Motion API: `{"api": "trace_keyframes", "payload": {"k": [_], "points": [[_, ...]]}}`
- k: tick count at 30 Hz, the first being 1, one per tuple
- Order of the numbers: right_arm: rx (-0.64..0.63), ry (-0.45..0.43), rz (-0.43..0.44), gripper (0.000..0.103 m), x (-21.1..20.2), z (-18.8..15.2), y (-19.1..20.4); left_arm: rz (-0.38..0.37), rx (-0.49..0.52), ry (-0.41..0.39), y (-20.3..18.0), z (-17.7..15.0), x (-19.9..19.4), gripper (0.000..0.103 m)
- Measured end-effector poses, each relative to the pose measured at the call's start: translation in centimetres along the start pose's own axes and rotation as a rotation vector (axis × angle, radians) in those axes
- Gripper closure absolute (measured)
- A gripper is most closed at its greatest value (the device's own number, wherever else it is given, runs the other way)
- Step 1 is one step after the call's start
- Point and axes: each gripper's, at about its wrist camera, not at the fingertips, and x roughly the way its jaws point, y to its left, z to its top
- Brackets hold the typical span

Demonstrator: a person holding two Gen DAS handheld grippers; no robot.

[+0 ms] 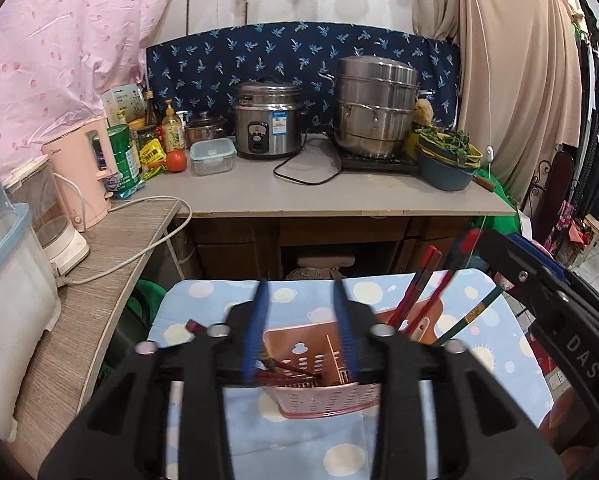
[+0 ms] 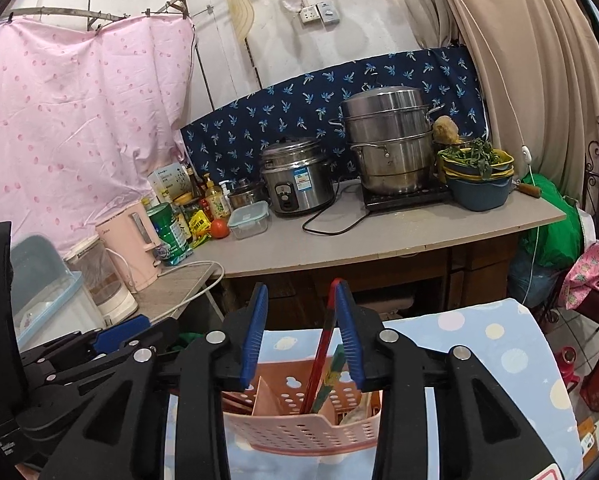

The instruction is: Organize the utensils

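A pink perforated utensil basket [image 1: 327,400] [image 2: 299,428] with compartments sits on a blue dotted cloth [image 1: 299,448]. My left gripper [image 1: 301,328] is open above its left compartment, where dark red chopsticks [image 1: 287,376] lie. My right gripper [image 2: 301,330] is open above the basket. Red chopsticks [image 2: 319,360] and a green-handled utensil [image 2: 331,372] stand in the right compartment and lean against its right finger. They show in the left wrist view, red [image 1: 415,292] and green [image 1: 471,312], beside the right gripper's body [image 1: 551,304].
Behind is a grey counter [image 1: 339,196] with a rice cooker [image 1: 269,120], a steel steamer pot [image 1: 373,108], stacked bowls of greens [image 1: 449,160], bottles and a tomato [image 1: 176,160]. A pink kettle [image 1: 83,168] and containers stand on the left shelf.
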Motion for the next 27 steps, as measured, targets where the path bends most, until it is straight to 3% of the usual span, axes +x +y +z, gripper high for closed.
{"api": "trace_keyframes", "payload": {"k": [18, 27], "points": [[-0.048, 0.030, 0.007, 0.055, -6.7, -2.7, 0.8, 0.021, -0.009, -0.009, 0.3, -2.4, -5.4, 0.061], [-0.080, 0.092, -0.030, 0.049, -9.9, -6.5, 1.1, 0.052, 0.005, -0.006, -0.1, -5.2, -8.1, 0.044]]}}
